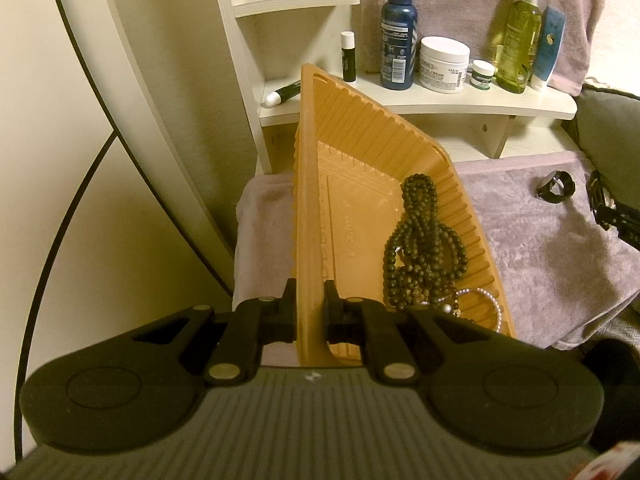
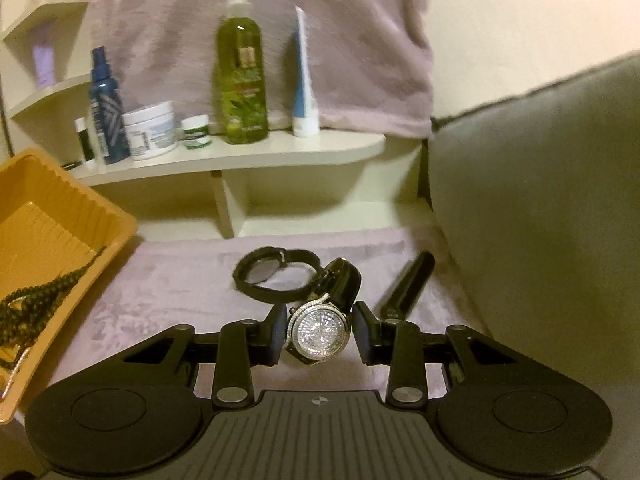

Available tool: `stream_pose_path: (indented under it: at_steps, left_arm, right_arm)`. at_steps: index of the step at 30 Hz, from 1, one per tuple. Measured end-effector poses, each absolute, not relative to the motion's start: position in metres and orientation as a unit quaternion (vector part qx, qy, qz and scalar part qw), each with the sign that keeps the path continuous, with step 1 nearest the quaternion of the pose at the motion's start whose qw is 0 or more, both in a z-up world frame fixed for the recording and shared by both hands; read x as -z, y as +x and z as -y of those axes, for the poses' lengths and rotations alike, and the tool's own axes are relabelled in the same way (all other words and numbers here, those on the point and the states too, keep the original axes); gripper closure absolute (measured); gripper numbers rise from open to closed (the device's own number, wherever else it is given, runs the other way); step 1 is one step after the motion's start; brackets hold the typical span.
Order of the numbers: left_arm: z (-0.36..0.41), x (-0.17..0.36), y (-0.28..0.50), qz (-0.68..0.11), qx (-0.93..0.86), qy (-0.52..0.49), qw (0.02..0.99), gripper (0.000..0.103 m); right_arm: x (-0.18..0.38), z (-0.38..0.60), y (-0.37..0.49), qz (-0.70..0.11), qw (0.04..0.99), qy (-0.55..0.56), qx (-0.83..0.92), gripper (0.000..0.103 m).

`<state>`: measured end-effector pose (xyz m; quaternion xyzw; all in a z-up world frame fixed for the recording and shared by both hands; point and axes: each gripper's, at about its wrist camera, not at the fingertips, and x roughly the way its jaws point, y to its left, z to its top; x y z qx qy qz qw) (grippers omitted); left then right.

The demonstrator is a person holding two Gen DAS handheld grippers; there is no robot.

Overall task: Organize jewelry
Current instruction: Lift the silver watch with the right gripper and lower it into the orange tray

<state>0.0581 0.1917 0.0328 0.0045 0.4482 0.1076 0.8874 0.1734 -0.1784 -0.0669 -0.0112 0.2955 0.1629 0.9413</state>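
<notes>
Your round silver watch with the crystal-studded face and glossy black strap (image 2: pixel 320 330) sits between the fingers of your right tongs (image 2: pixel 320 332), face toward the camera, strap running away toward one o'clock; the jaws stand part-way open, the left pad against the case and the right pad at its edge, so it looks gripped and lifted, though the blur leaves that contact a judgement. Where it must go lies at nine o'clock in the right wrist view: the orange ribbed plastic tray (image 2: pixel 60 216), which already holds a coil of dark green bead strands (image 1: pixel 420 240) and a small pearl bracelet (image 1: pixel 480 304). Your left tongs (image 1: pixel 310 312) are closed hard on the tray's near wall, pads on either side of it, tipping the tray so its open mouth faces right. So your right hand carries and your left only presents; the move is a sweep leftward over the rim. Beyond the watch, at twelve o'clock, a second black-strapped watch with a grey round face (image 2: pixel 264 276) rests on the mauve towel-covered surface (image 2: pixel 168 292), waiting its turn.
</notes>
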Motion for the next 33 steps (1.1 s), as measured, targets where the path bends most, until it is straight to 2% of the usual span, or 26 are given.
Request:
stream_pose_path:
  at_steps: [15,33]
  left_arm:
    - [-0.191,-0.035,0.057,-0.447,-0.107,0.007,0.888,0.093]
    - [-0.193,-0.034,0.057,-0.447,-0.107,0.001,0.888,0.093]
  right_arm:
    - [0.037,0.136,0.164,-0.268,0.934,-0.034,-0.234,0.067]
    - [0.028,0.025,0.149,-0.257,0.884,-0.053,-0.388,0.067]
